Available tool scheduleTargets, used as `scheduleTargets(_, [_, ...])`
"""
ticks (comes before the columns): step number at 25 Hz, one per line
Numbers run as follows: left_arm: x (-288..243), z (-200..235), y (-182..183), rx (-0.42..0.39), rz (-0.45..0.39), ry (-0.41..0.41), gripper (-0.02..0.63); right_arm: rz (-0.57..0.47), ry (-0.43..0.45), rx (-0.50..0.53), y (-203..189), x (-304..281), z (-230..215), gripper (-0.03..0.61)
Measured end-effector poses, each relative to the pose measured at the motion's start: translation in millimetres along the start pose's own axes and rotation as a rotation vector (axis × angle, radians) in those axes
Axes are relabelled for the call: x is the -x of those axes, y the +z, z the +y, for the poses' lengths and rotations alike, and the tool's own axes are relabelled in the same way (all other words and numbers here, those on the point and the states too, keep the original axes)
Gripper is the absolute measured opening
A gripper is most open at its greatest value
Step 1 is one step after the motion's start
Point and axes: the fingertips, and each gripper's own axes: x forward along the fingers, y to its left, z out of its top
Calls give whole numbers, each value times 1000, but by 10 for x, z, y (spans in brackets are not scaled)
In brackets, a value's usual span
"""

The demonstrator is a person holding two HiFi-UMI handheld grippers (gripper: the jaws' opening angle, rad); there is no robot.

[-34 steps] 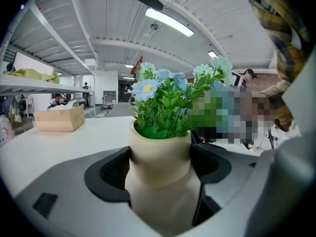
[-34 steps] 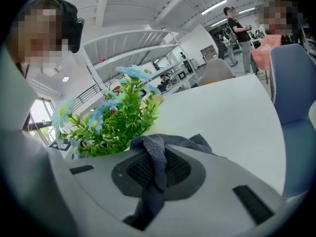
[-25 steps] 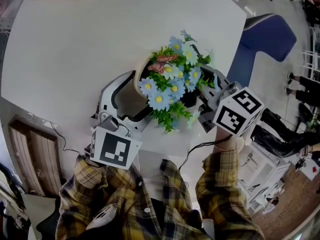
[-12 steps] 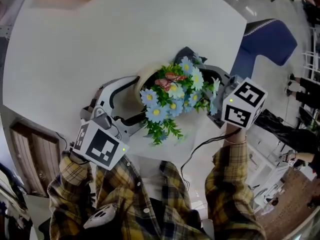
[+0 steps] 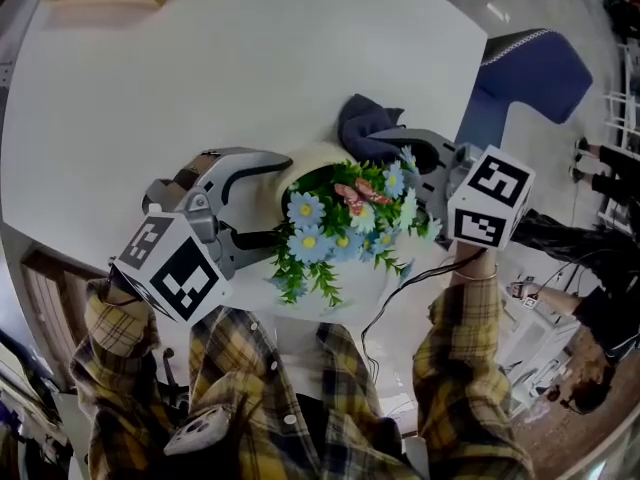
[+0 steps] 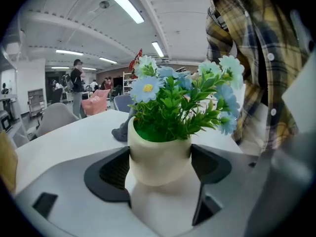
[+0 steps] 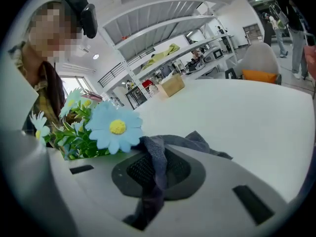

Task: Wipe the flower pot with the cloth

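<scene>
Open-plan workshop hall, ceiling strip lights (image 6: 123,4), storage racks (image 7: 165,51), white table (image 7: 247,112), chairs (image 6: 52,120)

The right claw (image 7: 157,177) was clamped on a dark blue cloth (image 7: 197,142); a blue daisy (image 7: 114,127) stood just beside it, over the white surface (image 7: 242,107).
</scene>
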Motion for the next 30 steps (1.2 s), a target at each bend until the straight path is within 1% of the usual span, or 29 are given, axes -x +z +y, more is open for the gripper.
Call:
scheduleTargets(2, [-32,-1,-10,-12,3,-27,403,2,1,0,-17,-5,-24,15])
scheduleTargets(5, [-34,1,-10,-15,-2,-33,403,-4,1,-5,-20,-4,-27,15])
scheduleTargets(7, [-35,2,-18,5,-10,-15,403,-16,-7,-8,-21,2,-33,15])
scheduleTargets(9, [-19,13,-40,50,-31,28,405,-32,-20,-11,-27,15,-44,15])
scheduleTargets(12, [82,54,-82,140,-63,154,405,-51,-35,-14,-35,52,-48,15])
scheduleTargets(15, [235,89,-120,230,-40,318,403,-70,-62,-20,-14,103,-44,15])
scheduleTargets(17, [266,18,-141,280,-29,405,403,-91,-90,-38,-10,134,-51,15])
scheduleTargets(19, [237,-97,-150,341,-41,468,403,-112,-117,-61,-45,149,-58,15])
scheduleTargets(22, [140,-218,-139,444,-81,541,403,-131,-148,-86,-121,139,-63,15])
scheduleTargets(24, [92,-246,-99,496,-116,599,403,-137,-166,-99,-165,127,-32,15])
scheduleTargets(27, [141,-257,-70,584,-186,710,403,-146,-185,-113,-229,87,112,15])
scheduleTargets(28, [166,-270,-54,603,-211,740,403,-148,-187,-115,-256,80,169,15])
scheduleTargets(30, [167,-308,-13,611,-240,778,403,-151,-184,-123,-331,97,248,15])
